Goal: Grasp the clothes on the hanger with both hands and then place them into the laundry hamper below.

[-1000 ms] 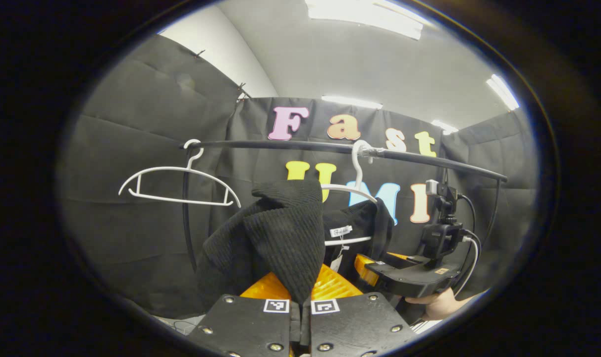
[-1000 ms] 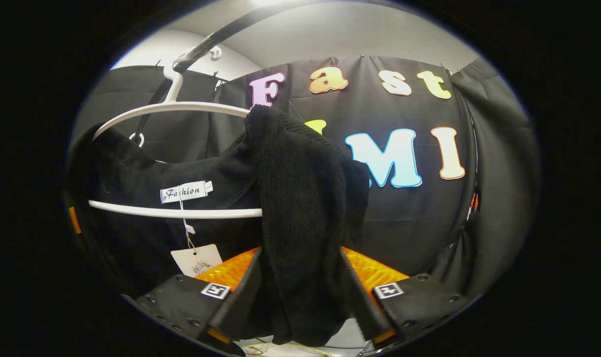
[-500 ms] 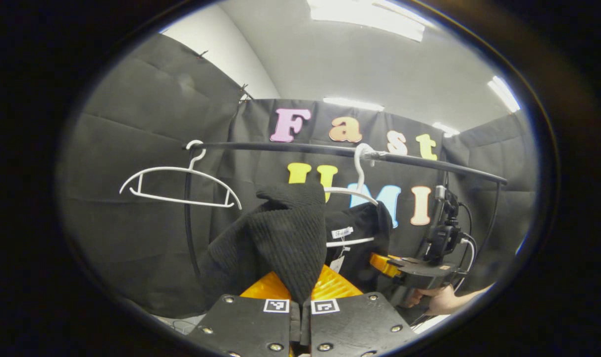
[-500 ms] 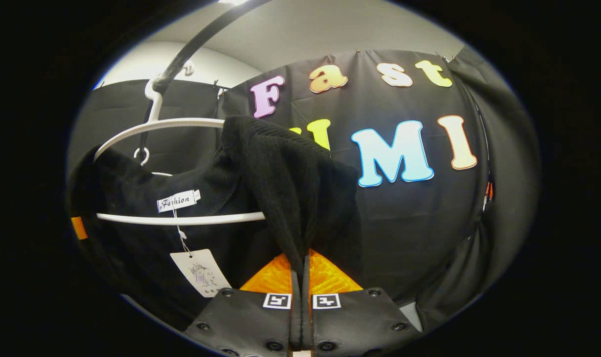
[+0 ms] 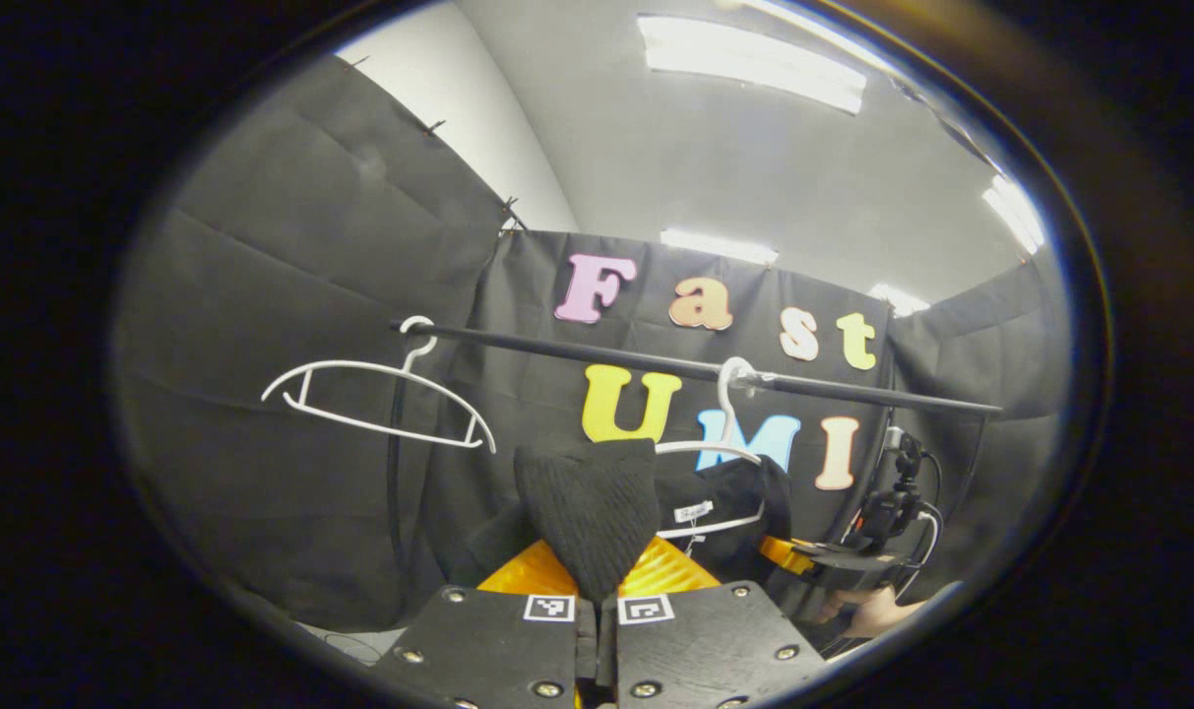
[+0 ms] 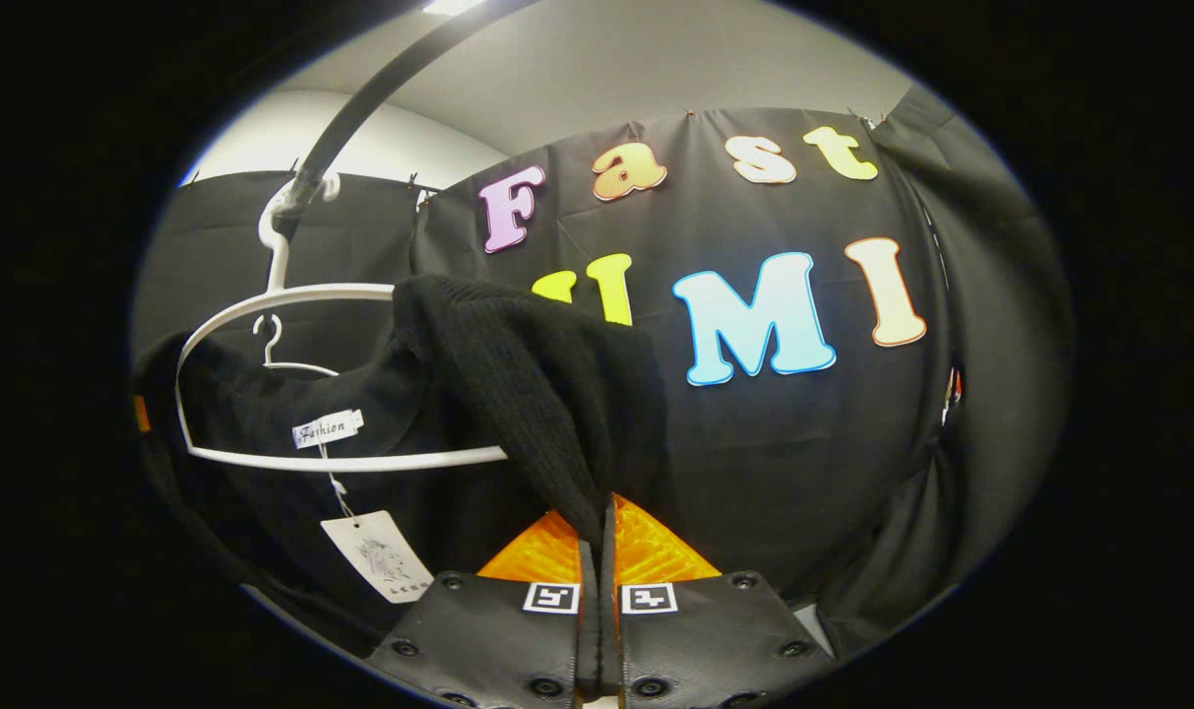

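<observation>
A black knit garment (image 5: 587, 507) hangs partly off a white hanger (image 5: 724, 448) on the black rail (image 5: 656, 366). My left gripper (image 5: 597, 581) is shut on one shoulder of it, the cloth rising in a peak between the fingers. In the right gripper view the same garment (image 6: 518, 384) drapes over the white hanger (image 6: 291, 295), a white neck label and a paper tag (image 6: 375, 554) showing. My right gripper (image 6: 597, 547) is shut on the other shoulder. The right gripper (image 5: 838, 561) and the hand holding it also appear at the right of the left gripper view.
A second, bare white hanger (image 5: 375, 394) hangs at the left end of the rail. A black upright post (image 5: 392, 473) stands below it. Black cloth walls close in the booth on all sides, with ceiling lights (image 5: 754, 59) above.
The right gripper closed on the garment's shoulder. Both grippers have drawn down and back with the cloth; in the left gripper view the rail and hangers now sit higher and smaller.
</observation>
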